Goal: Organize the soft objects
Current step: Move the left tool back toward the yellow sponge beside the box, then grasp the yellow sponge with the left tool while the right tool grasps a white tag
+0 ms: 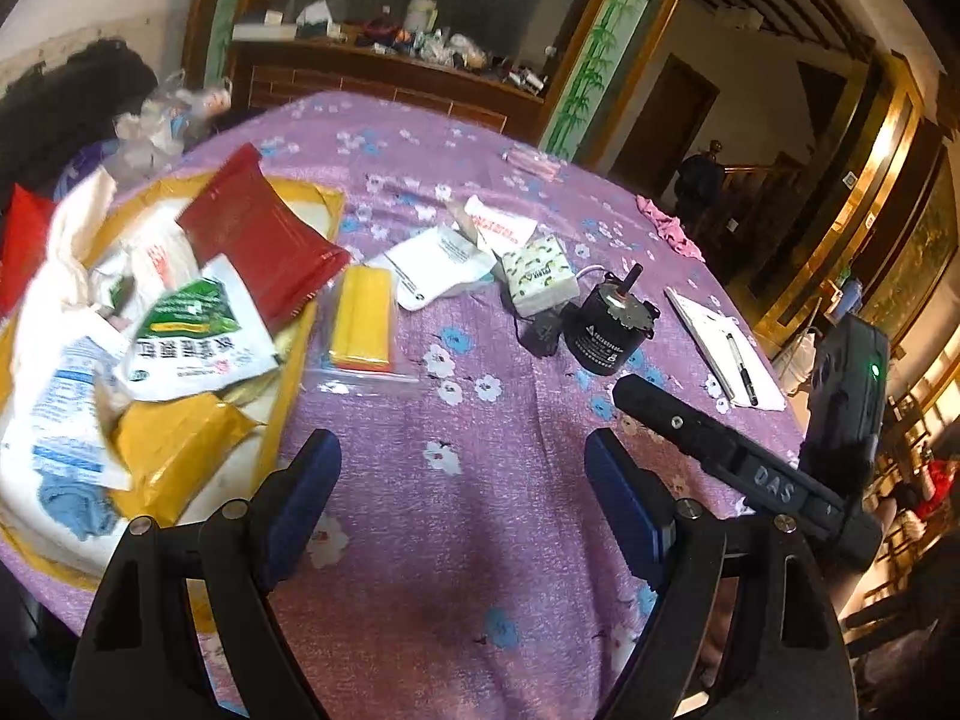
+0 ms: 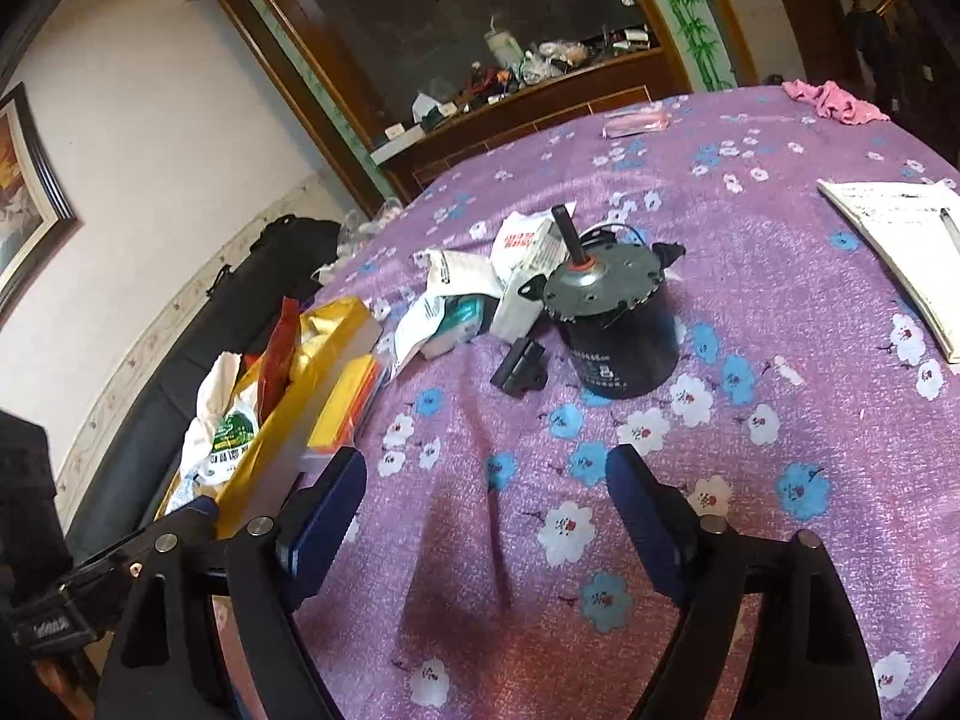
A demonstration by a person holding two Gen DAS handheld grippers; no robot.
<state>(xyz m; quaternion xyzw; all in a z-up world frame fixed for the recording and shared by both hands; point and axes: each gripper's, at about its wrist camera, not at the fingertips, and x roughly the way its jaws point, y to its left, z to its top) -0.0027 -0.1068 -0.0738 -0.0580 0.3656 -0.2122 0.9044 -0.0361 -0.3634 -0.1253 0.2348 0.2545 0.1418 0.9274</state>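
Left wrist view: the left gripper [image 1: 462, 480] hangs over a round surface [image 1: 480, 510] draped in purple floral cloth, its blue-padded fingers [image 1: 303, 495] spread wide with nothing between them. At left, a yellow-rimmed box [image 1: 288, 360] is heaped with soft packets, among them a red pouch [image 1: 258, 237], a white-and-green bag [image 1: 198, 336] and a yellow packet [image 1: 174, 444]. Just beside the box lies a yellow pack in a clear bag [image 1: 362, 318], with a white printed pouch [image 1: 441, 267] and a patterned tissue pack [image 1: 537, 276] farther toward the middle. A black motor [image 1: 603, 327] stands upright next to the tissue pack, a small black part [image 1: 540, 333] just beside its base. A notepad with a pen [image 1: 723, 345] lies to the right, and a pink cloth [image 1: 669, 228] sits near the far edge. From the right wrist view, the right gripper [image 2: 486, 516] likewise hovers above the cloth, fingers [image 2: 327, 507] held wide apart and holding nothing, with the motor [image 2: 618, 330] ahead, the box [image 2: 282, 414] off to its left and the pink cloth [image 2: 834, 102] at the far rim.
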